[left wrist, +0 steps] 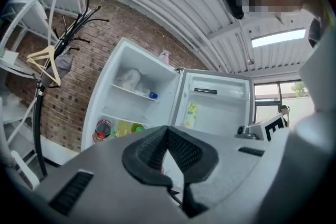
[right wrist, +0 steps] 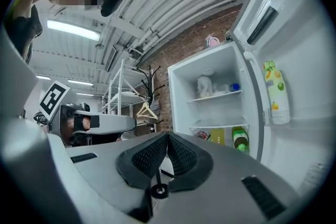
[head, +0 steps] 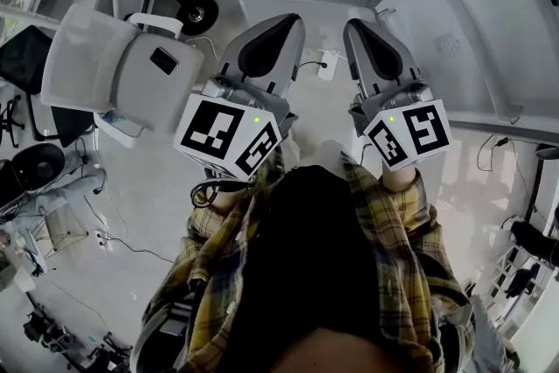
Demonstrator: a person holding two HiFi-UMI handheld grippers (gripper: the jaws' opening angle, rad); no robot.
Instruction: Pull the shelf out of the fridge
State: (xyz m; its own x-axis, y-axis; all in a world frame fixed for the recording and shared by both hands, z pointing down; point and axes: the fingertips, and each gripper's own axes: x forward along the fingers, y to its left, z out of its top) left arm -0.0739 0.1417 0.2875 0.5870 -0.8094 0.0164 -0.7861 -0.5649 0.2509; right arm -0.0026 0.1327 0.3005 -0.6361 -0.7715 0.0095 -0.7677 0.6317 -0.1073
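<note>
Thin white shelf (right wrist: 219, 95) sits in place inside open white fridge (right wrist: 179, 97), approx 3 o'clock in right gripper view, green bottle (right wrist: 240, 140) below it. Left gripper (left wrist: 168, 132) & right gripper (right wrist: 168, 138): fingers fully closed, empty, apart from fridge.

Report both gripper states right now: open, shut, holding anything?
Left gripper: shut, jaws together, nothing between them.
Right gripper: shut, jaws together, nothing held.
</note>
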